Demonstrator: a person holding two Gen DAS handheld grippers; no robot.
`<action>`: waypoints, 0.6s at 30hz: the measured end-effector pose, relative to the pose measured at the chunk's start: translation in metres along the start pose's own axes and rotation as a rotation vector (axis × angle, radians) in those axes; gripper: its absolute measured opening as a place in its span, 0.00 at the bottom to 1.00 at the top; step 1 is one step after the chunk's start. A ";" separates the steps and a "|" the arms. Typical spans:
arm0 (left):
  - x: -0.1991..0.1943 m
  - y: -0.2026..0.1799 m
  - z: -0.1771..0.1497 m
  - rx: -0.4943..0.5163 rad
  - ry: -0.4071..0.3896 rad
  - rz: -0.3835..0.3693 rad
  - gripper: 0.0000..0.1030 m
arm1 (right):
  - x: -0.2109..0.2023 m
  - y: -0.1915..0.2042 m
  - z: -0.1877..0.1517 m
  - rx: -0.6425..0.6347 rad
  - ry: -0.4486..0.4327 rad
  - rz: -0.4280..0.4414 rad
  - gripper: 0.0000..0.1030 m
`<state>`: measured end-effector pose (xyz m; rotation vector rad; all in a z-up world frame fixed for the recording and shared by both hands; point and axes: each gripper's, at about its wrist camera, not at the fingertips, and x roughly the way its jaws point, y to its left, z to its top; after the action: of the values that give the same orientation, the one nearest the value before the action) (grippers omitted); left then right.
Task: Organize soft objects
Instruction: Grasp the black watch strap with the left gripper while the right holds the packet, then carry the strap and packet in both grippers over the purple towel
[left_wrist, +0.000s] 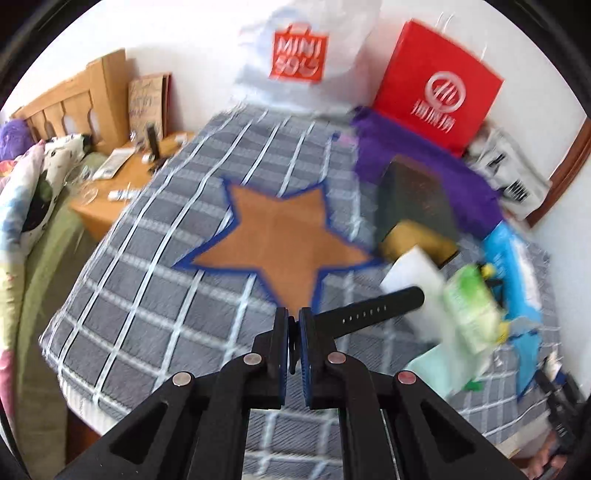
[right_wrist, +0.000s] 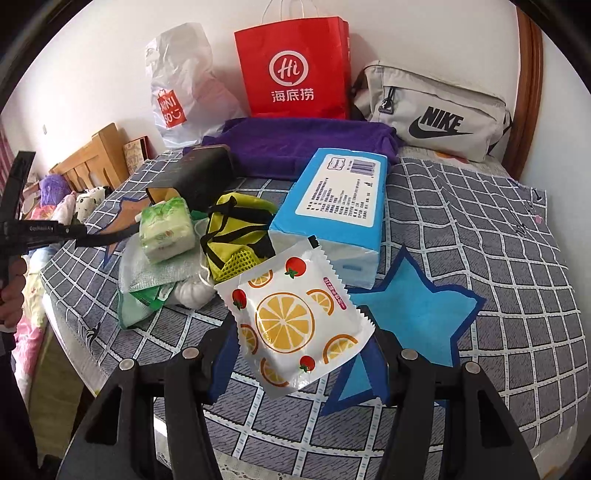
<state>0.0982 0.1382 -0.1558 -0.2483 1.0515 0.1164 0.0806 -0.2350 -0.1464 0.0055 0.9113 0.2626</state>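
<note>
My left gripper is shut on a black watch strap that sticks out to the right, held above the grey checked blanket near the orange star patch. My right gripper is shut on a white wet-wipe packet with orange slices and tomatoes, held above the blue star patch. A pile of soft things lies ahead: a green tissue pack, a yellow mesh pouch, a blue tissue pack and a purple towel.
A red paper bag, a white plastic Miniso bag and a grey Nike bag stand against the wall. A dark box lies by the towel. A wooden bedside table and headboard are at the left.
</note>
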 end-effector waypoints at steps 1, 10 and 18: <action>0.005 0.000 -0.003 0.011 0.024 -0.006 0.06 | 0.000 0.001 0.000 -0.002 0.001 -0.001 0.57; 0.023 -0.013 -0.019 0.125 0.120 -0.109 0.48 | 0.001 0.002 -0.007 0.002 0.007 -0.009 0.57; 0.025 -0.037 -0.021 0.251 0.072 -0.116 0.67 | 0.004 -0.006 -0.010 0.023 0.018 -0.024 0.58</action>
<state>0.1007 0.0964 -0.1825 -0.0863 1.1088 -0.1294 0.0764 -0.2404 -0.1565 0.0135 0.9320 0.2296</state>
